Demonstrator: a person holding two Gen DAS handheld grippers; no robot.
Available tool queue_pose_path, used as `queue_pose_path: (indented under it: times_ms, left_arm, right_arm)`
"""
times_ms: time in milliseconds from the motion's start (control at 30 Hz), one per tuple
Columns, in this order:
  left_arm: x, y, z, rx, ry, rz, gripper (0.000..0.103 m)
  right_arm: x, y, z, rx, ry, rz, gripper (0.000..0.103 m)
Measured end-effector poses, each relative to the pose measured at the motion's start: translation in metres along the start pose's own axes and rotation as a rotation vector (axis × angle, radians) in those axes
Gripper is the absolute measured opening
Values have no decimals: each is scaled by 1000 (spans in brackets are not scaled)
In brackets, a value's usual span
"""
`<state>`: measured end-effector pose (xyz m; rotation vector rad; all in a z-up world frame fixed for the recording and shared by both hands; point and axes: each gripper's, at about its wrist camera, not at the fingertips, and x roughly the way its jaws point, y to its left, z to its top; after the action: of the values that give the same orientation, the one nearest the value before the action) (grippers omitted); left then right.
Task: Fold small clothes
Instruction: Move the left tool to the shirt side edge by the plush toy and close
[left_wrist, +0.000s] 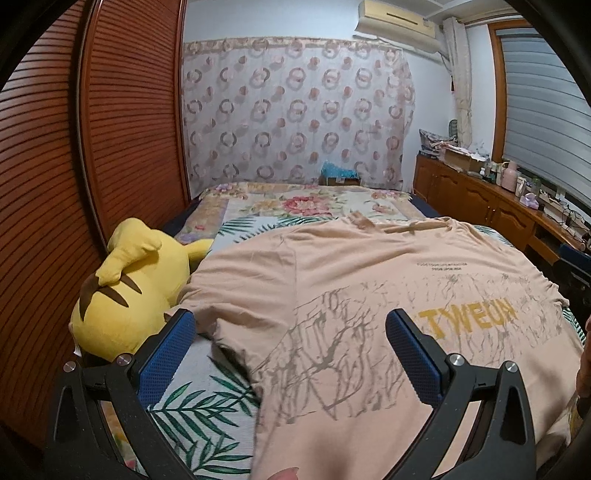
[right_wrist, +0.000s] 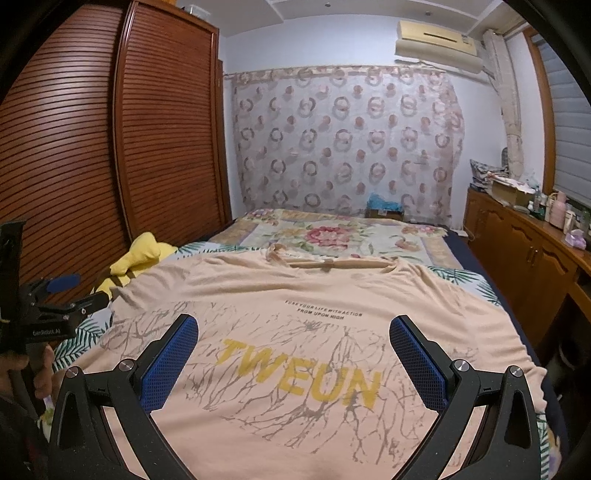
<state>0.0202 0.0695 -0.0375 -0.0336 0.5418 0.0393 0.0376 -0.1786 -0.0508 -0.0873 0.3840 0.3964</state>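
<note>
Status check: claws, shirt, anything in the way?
Both claws open, left claw, right claw, holding nothing. Peach T-shirt spread flat, unfolded, print up. Yellow plush toy against its left sleeve.

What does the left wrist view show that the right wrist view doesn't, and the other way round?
Left wrist only: the yellow plush toy nearly whole, with its brown stripes, and the T-shirt's near left edge lying on the leaf-print sheet.

Right wrist only: the left gripper from the side, and the small black lettering on the shirt, legible.

Both: the peach T-shirt spread flat on the bed, yellow TWEUN print, open blue-padded fingers, wardrobe, curtain.
</note>
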Motion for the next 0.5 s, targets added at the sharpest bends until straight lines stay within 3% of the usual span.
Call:
queue_pose_path:
  times_ms: [500]
  left_arm:
    - [36, 67, -2, -10, 127, 40, 103]
  right_arm:
    - [42, -5, 6, -38, 126, 93, 103]
